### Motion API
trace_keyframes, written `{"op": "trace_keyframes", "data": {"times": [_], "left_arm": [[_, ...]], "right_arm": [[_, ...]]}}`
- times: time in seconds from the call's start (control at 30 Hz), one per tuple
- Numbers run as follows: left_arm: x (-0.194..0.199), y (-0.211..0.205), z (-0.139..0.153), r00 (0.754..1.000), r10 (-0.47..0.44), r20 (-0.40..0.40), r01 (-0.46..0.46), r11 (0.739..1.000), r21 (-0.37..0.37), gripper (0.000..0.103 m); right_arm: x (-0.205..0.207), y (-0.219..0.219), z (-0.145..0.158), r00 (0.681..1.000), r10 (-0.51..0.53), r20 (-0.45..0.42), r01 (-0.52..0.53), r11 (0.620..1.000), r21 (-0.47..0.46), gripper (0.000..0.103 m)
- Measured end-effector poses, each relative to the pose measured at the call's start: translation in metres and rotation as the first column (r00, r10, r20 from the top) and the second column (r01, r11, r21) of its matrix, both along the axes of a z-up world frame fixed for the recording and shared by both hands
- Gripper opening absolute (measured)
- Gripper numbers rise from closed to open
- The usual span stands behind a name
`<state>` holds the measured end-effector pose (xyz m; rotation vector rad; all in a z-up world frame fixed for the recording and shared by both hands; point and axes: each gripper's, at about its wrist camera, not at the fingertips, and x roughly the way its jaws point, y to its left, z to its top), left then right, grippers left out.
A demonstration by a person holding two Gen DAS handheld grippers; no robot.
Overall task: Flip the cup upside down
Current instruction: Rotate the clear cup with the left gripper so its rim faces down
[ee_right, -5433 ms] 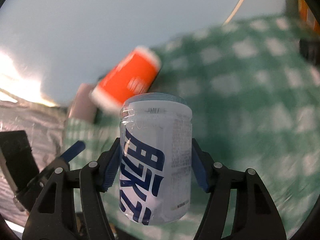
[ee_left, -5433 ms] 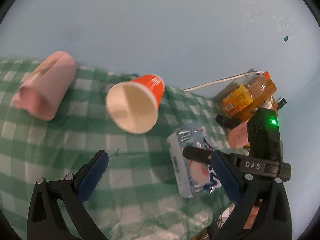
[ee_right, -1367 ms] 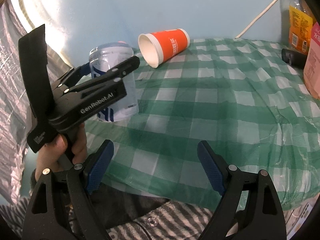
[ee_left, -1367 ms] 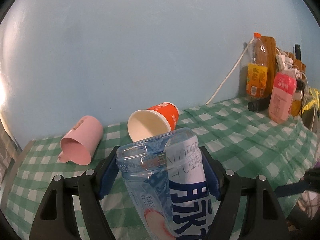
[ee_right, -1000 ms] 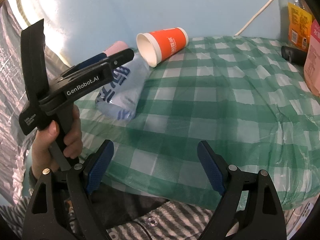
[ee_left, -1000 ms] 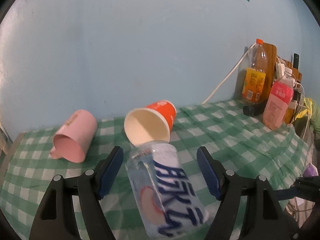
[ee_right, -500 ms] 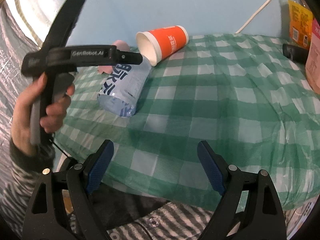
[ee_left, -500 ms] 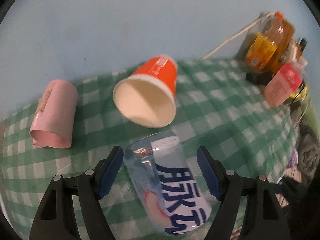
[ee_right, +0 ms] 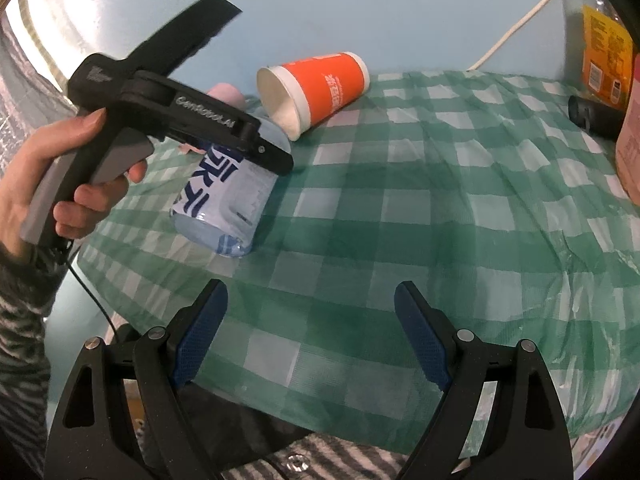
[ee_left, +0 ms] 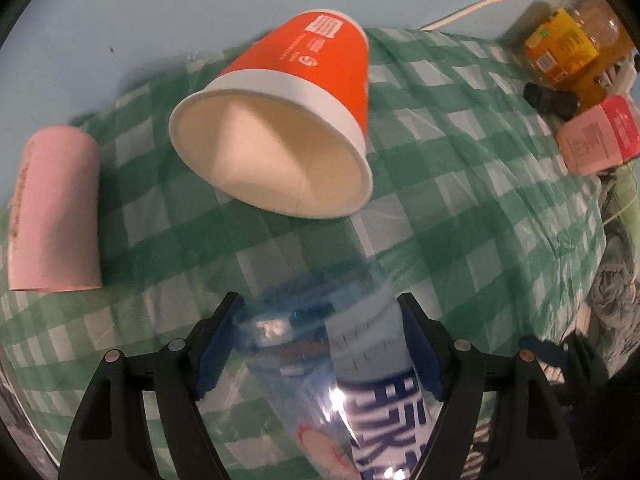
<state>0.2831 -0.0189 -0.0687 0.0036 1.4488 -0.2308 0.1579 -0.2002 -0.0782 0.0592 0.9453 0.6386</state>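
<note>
In the left wrist view, a pink cup [ee_left: 54, 212] lies on its side at nine o'clock on the green checked cloth [ee_left: 460, 184]. At the centre, toward twelve o'clock, an orange paper cup [ee_left: 280, 136] lies on its side too, its white-rimmed mouth turned toward the camera and its base toward the pale blue wall [ee_left: 200, 4]. At six o'clock the left gripper [ee_left: 320, 344] has its blue pads pressed against both sides of a clear plastic cup [ee_left: 340, 384] with blue lettering and a pink mark; the cup is tilted, its open end pointing toward the orange cup but apart from it. At two o'clock an orange drink bottle [ee_left: 568, 48] and a pink bottle [ee_left: 596, 140] stand at the cloth's far edge, with a dark object just beside them and a white cable [ee_left: 492, 0] running up the wall.

In the right wrist view, a hand [ee_right: 60, 184] at nine o'clock grips the handle of the left gripper [ee_right: 256, 152], which pinches the clear plastic cup [ee_right: 228, 200]; the cup leans, its lower end touching the cloth [ee_right: 440, 216]. The pink cup [ee_right: 226, 94] shows just behind it. The orange paper cup [ee_right: 316, 88] lies at twelve o'clock. At six o'clock the right gripper [ee_right: 310, 332] has its fingers spread wide with nothing between them, above the cloth's near edge.
</note>
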Motion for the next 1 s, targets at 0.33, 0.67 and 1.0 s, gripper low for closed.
{"op": "trace_keyframes", "data": {"times": [0.33, 0.67, 1.0], "left_arm": [[-0.011, 0.012, 0.017, 0.991, 0.021, 0.134, -0.017, 0.999, -0.033, 0.076], [-0.083, 0.007, 0.087, 0.666, 0.055, 0.744, -0.151, 0.987, 0.062, 0.076], [-0.087, -0.010, 0.051, 0.648, 0.060, 0.759, -0.200, 0.975, 0.094, 0.076]], "right_arm": [[-0.001, -0.003, 0.000, 1.000, -0.002, -0.003, 0.002, 1.000, 0.008, 0.086], [-0.006, 0.003, -0.002, 1.000, 0.009, -0.010, -0.009, 1.000, 0.001, 0.086], [-0.012, 0.003, -0.002, 1.000, 0.023, -0.007, -0.023, 1.000, 0.002, 0.086]]}}
